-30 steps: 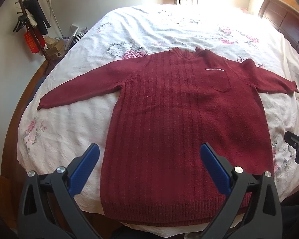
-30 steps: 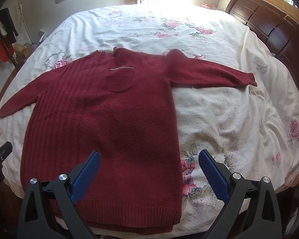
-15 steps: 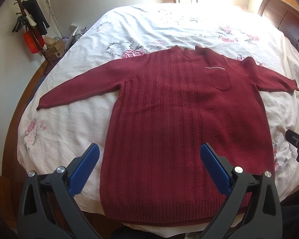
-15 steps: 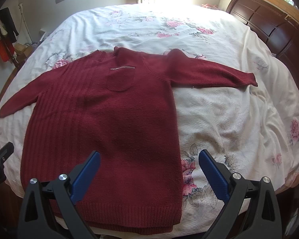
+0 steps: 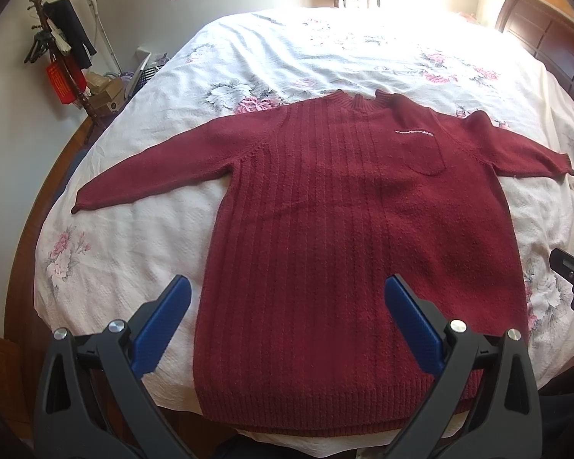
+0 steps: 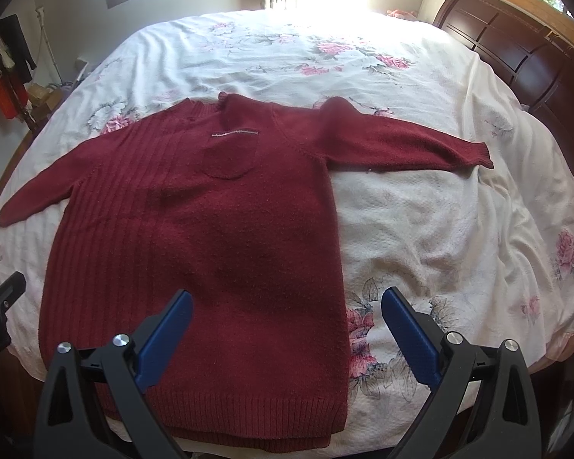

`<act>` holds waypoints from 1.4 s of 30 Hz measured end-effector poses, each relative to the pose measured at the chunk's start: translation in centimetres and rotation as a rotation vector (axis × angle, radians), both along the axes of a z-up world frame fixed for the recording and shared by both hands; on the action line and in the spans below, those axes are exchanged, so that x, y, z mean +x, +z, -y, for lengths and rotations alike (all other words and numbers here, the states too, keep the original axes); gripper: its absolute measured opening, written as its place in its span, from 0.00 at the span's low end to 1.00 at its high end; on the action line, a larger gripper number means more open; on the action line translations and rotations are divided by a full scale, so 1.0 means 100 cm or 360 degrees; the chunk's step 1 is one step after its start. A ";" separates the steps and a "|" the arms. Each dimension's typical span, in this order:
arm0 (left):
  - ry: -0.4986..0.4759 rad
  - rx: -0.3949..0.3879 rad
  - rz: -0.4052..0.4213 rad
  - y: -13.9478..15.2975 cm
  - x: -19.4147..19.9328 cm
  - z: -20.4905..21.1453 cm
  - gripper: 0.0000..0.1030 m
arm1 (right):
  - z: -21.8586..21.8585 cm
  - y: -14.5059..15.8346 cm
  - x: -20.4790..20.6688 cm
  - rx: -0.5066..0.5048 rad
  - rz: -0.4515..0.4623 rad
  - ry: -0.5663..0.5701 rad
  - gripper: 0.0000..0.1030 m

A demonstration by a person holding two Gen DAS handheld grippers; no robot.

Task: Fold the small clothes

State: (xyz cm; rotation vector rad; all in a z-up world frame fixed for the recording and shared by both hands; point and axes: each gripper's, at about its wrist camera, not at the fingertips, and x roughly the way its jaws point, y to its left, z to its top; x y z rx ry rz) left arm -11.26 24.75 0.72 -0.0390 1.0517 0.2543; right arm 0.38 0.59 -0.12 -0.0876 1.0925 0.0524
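From the left wrist view, a dark red knitted sweater [image 5: 348, 237] lies flat and face up on the bed [image 5: 141, 176], which wears a white bedspread printed with pink flowers. Both sleeves are spread out to the sides, the collar points toward the far window, and the ribbed hem hangs right at the near edge of the mattress. A small chest pocket [image 5: 426, 155] with a pale trim line sits near the collar. The left gripper [image 5: 287, 298] hovers above the lower part of the sweater, its blue-padded jaws spread wide with nothing between them. A coat stand [image 5: 63, 57] hung with dark items stands by the wall on the left.

From the right wrist view, the sweater [image 6: 210, 237] fills the left half of the bed [image 6: 459, 229], one sleeve stretched toward the dark wooden headboard [image 6: 524, 57]. The right gripper [image 6: 287, 306] hangs over the sweater's side edge, jaws wide apart and gripping nothing.
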 end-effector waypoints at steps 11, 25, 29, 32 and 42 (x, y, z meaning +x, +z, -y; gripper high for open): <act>-0.0001 -0.0002 0.0009 0.003 0.001 -0.001 0.97 | 0.000 0.001 0.001 -0.0004 0.0004 -0.0002 0.96; -0.0004 -0.0008 0.0009 0.002 0.002 -0.001 0.97 | 0.001 0.002 0.002 -0.0013 0.0008 -0.0002 0.96; -0.0006 -0.0011 0.0008 0.002 0.003 -0.001 0.97 | 0.000 0.002 0.002 -0.0011 0.0008 -0.0002 0.96; -0.0022 -0.0050 0.0002 0.000 0.005 -0.001 0.97 | 0.001 0.002 0.004 -0.0007 0.0009 0.0001 0.96; 0.0019 -0.0046 -0.0094 -0.039 0.064 0.007 0.97 | 0.071 -0.023 0.105 0.0164 -0.0133 -0.0223 0.96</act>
